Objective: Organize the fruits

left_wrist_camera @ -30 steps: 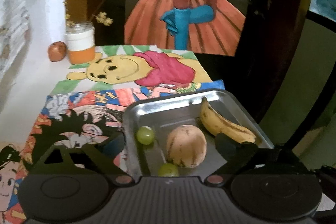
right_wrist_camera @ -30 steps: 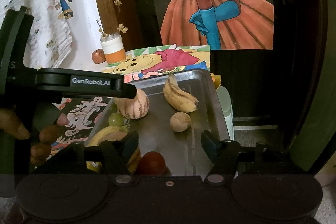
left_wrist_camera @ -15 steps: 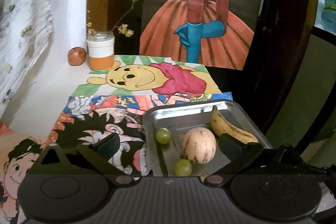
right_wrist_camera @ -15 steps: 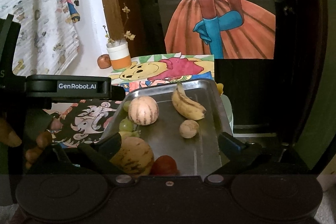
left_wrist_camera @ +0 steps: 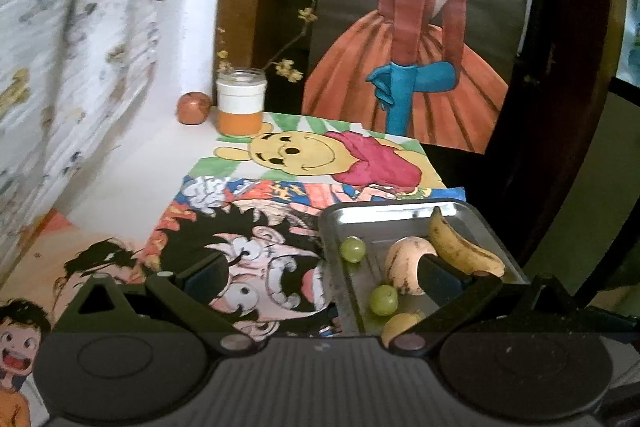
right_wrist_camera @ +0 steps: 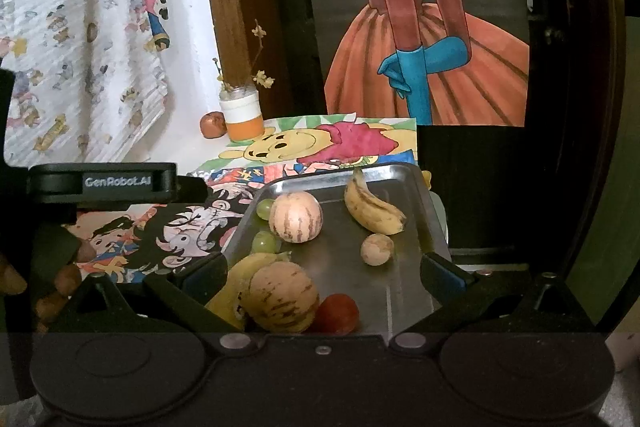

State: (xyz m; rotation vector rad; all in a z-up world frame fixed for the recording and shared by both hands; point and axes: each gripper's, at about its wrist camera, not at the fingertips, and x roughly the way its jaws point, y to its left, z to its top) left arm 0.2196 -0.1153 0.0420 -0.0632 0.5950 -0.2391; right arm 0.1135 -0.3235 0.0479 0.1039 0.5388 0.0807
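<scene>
My right claw [right_wrist_camera: 320, 277] has just spread its jaws wide, gripping nothing, above the shiny metal tray [right_wrist_camera: 400, 291]. A striped round melon [right_wrist_camera: 280, 301] rests between them, untouched. My left claw [left_wrist_camera: 320, 277] gapes empty too.

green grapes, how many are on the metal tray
2. One round green grape lies at the silver metal tray's far left edge, beside the far striped melon. The other grape lies nearer, above the yellow banana. More may hide behind fruit.
</scene>
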